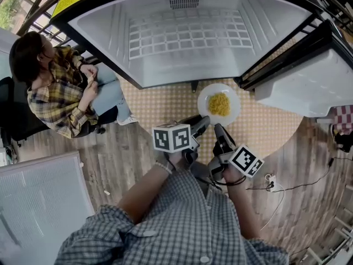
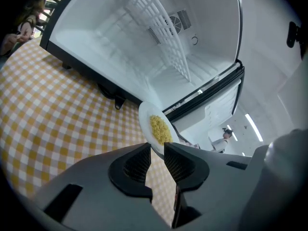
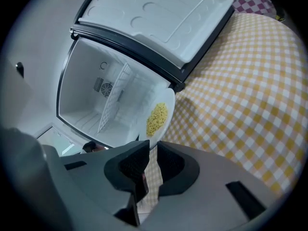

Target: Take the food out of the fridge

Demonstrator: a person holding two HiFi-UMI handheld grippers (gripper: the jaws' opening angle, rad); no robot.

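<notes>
A white plate [image 1: 206, 107] of yellow food [image 1: 219, 104] sits low over the yellow checkered cloth [image 1: 165, 101], just in front of the open fridge [image 1: 182, 65]. My left gripper [image 1: 203, 121] and right gripper [image 1: 219, 129] both reach its near rim from below in the head view. In the left gripper view the plate's [image 2: 146, 119] rim runs in between the jaws of the left gripper [image 2: 157, 149], which is shut on it. In the right gripper view the right gripper [image 3: 152, 148] is shut on the plate's [image 3: 166, 102] rim as well. The fridge interior holds only a white wire shelf [image 1: 187, 35].
The fridge door [image 1: 309, 81] stands swung out at the right. A person in a plaid shirt [image 1: 55, 90] sits at the left beside the cloth. A white panel [image 1: 38, 203] lies at lower left, and cables [image 1: 276, 186] trail over the wooden floor at the right.
</notes>
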